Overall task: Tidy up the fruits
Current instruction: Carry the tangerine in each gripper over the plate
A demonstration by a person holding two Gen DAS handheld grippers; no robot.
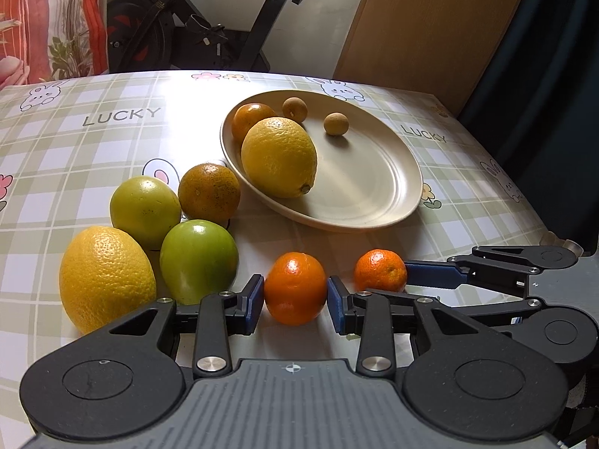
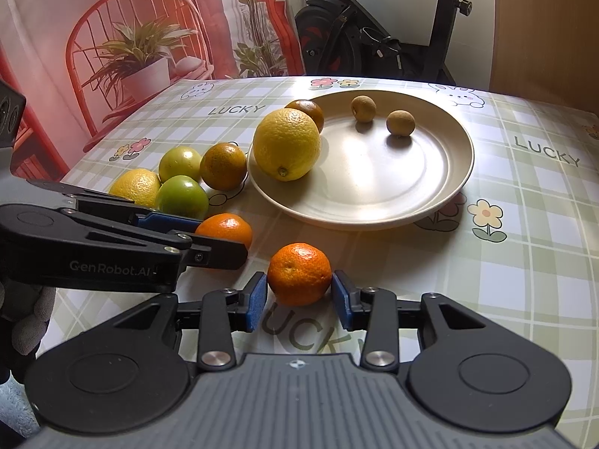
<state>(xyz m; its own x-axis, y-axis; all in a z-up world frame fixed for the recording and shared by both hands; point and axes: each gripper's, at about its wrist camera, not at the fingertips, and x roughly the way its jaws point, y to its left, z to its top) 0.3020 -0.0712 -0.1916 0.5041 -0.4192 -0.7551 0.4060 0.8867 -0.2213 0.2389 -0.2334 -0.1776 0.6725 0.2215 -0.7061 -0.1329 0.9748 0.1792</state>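
Two hand-held tools work side by side over a fruit-strewn desk [image 2: 524,262] covered in a green checked cloth printed with rabbits, flowers and the word "LUCKY". The left tool [image 1: 295,297] has its blue pads on either flank of an orange [image 1: 295,288] that sits on the cloth, the pads at or very near the skin; whether they are pressing it cannot be told. The right tool [image 2: 299,295] brackets a smaller tangerine [image 2: 299,274] in the same way, its pads level with the fruit's sides and apparently touching, the tangerine resting on the desk.

In the left wrist view the tangerine [image 1: 380,270] lies just to the right of the left tool, with a blue finger of the right tool [image 1: 434,275] against its far side. In the right wrist view the left tool [image 2: 209,234] reaches in from the left, and the orange [image 2: 224,230] shows beyond its black finger.

Ahead of both tools stands a cream plate [image 1: 374,191] holding a large lemon [image 1: 279,157], a dark orange [image 1: 249,119] tucked behind it, and two small brown round fruits [image 1: 294,109] [image 1: 336,124] well apart from the lemon near the plate's far side.

Ahead and to the left of the left tool, a cluster rests on the cloth: a second lemon [image 1: 106,277], a green apple [image 1: 198,262], a yellow-green fruit [image 1: 144,211] and a speckled orange [image 1: 209,192], packed close together, the speckled one just beside the plate's rim.

An exercise bike [image 2: 374,37] stands beyond the desk.
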